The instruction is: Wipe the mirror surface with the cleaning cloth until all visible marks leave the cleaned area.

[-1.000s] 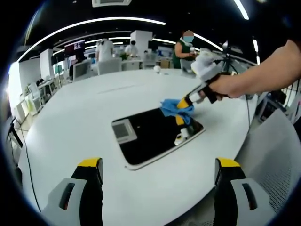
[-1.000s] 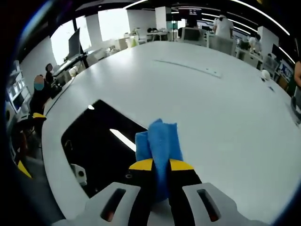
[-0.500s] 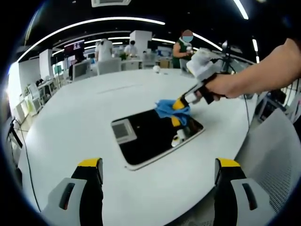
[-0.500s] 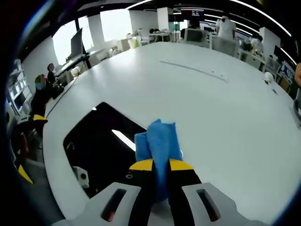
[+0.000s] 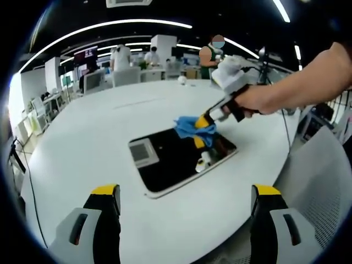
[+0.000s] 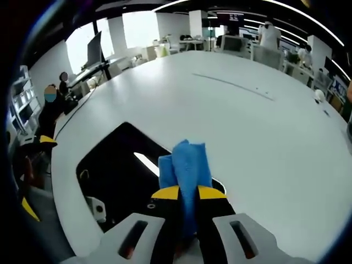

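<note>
Wiping pass: the right gripper (image 6: 188, 193) pinches the blue cleaning cloth (image 6: 185, 169) at the mirror (image 5: 179, 159) edge.
The mirror lies flat on the white table (image 5: 99, 132), long axis running diagonally in the left gripper view. That view shows the holding hand (image 5: 263, 99); the left gripper (image 5: 186, 199) jaws stand spread. Marks probably too faint to judge.

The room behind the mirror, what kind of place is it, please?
Probably an open-plan office or lab: a large white table holds the mirror, desks with monitors stand behind, and people work under long ceiling lights.
</note>
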Demonstrator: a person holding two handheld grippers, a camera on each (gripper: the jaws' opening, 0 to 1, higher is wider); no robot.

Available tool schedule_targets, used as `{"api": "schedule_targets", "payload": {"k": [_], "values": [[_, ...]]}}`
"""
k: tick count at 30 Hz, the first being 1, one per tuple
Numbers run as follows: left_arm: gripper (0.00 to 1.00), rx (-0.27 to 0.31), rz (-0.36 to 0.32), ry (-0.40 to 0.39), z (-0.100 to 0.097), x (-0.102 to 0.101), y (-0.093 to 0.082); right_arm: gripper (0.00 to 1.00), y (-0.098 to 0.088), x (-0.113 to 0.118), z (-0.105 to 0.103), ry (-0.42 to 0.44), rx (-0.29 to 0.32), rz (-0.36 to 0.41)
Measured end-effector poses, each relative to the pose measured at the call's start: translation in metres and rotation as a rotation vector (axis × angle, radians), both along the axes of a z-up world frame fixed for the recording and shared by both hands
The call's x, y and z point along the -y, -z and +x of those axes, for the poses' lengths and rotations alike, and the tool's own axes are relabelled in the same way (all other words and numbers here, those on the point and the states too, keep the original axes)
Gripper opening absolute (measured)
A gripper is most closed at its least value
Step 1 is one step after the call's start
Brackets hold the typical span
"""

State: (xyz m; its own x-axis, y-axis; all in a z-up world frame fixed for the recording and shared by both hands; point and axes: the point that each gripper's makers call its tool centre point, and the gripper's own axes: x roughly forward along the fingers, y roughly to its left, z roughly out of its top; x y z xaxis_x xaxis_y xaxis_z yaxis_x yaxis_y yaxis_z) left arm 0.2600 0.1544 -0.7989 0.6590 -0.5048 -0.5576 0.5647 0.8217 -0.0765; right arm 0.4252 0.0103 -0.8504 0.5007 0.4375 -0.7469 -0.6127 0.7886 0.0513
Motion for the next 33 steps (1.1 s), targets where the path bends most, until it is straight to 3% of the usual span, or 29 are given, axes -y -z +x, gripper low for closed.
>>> {"api": "schedule_targets", "payload": {"k": [33], "values": [[1.00, -0.013, -0.006, 0.009, 0.000, 0.000, 0.005, 0.05, -0.001, -0.074, 0.009, -0.089, 0.028, 0.019]]}}
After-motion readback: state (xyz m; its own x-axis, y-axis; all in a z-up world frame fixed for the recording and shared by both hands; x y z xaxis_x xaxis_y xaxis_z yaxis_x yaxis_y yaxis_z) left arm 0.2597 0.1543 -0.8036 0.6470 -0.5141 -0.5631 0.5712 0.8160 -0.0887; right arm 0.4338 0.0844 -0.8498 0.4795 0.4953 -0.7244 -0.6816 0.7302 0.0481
